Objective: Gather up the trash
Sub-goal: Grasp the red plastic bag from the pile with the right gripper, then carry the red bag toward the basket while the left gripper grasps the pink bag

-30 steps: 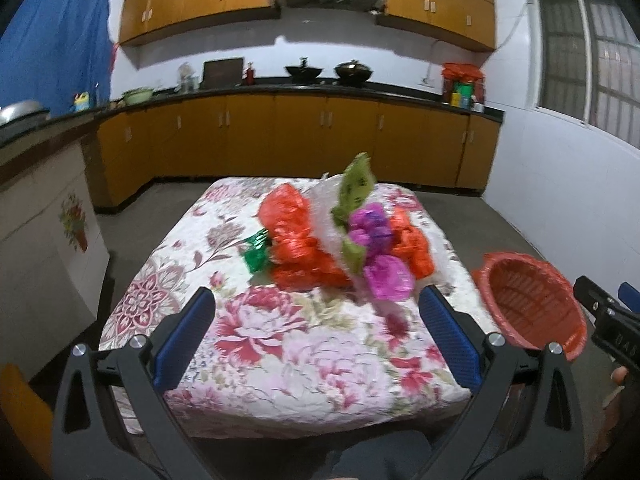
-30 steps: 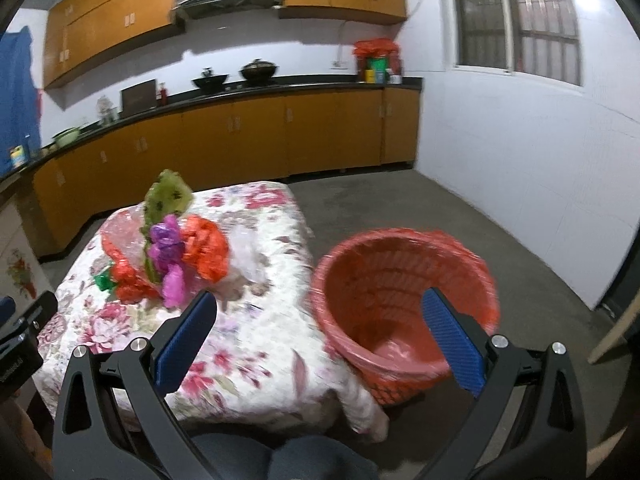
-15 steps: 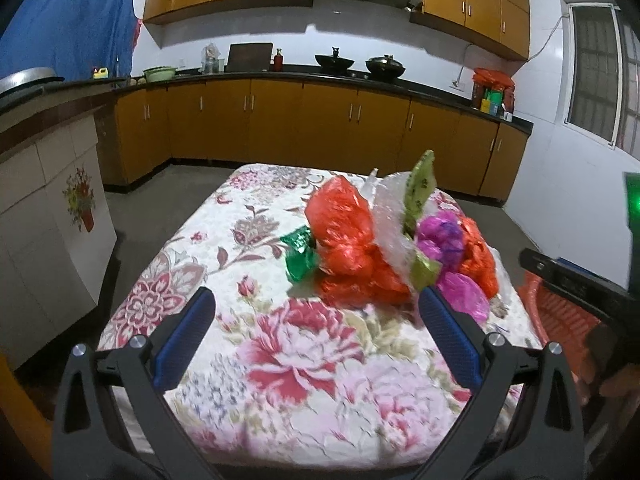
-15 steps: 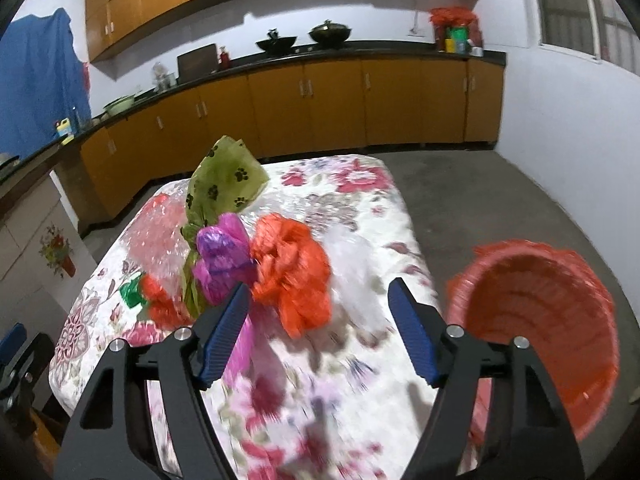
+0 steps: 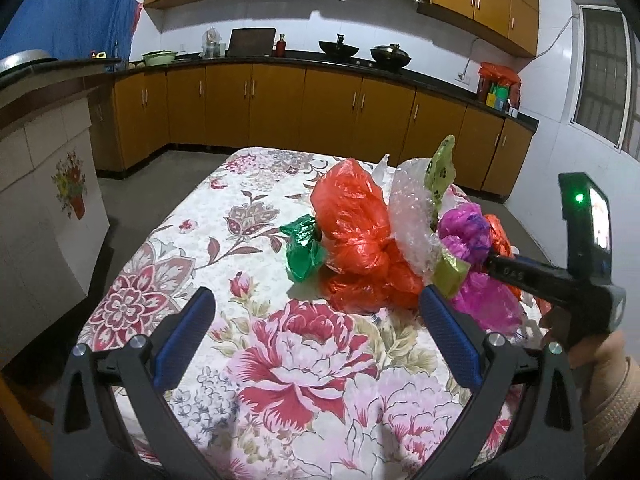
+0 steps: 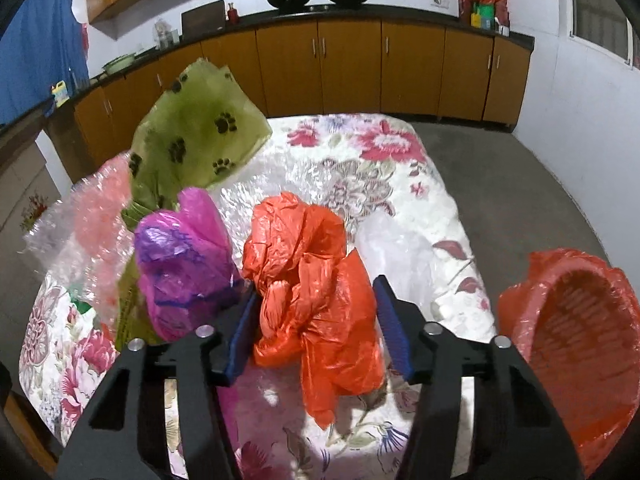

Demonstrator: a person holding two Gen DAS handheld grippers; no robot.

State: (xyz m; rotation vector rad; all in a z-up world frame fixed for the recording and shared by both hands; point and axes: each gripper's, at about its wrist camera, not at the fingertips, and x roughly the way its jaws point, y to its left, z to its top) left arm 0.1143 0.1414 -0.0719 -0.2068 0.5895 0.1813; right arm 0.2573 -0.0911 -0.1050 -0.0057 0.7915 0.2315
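Note:
A heap of crumpled plastic bags lies on the floral-cloth table [image 5: 256, 368]. My right gripper [image 6: 316, 320] is open, its jaws on either side of an orange-red bag [image 6: 312, 272], not closed on it. A purple bag [image 6: 180, 256], a green paw-print bag [image 6: 192, 144] and bubble wrap [image 6: 84, 224] lie to its left. My left gripper [image 5: 316, 320] is open and empty above the near table, short of a large red bag [image 5: 352, 224] and a green bag [image 5: 304, 248]. The right gripper's body shows in the left wrist view [image 5: 560, 276].
A red basket lined with a red bag [image 6: 572, 328] stands on the floor right of the table [image 6: 400, 168]. Wooden kitchen cabinets [image 5: 280, 108] run along the back wall. A tiled counter [image 5: 44, 184] is at the left.
My right gripper has swung from the basket to the heap and narrowed around the orange-red bag. My left gripper has moved closer over the table.

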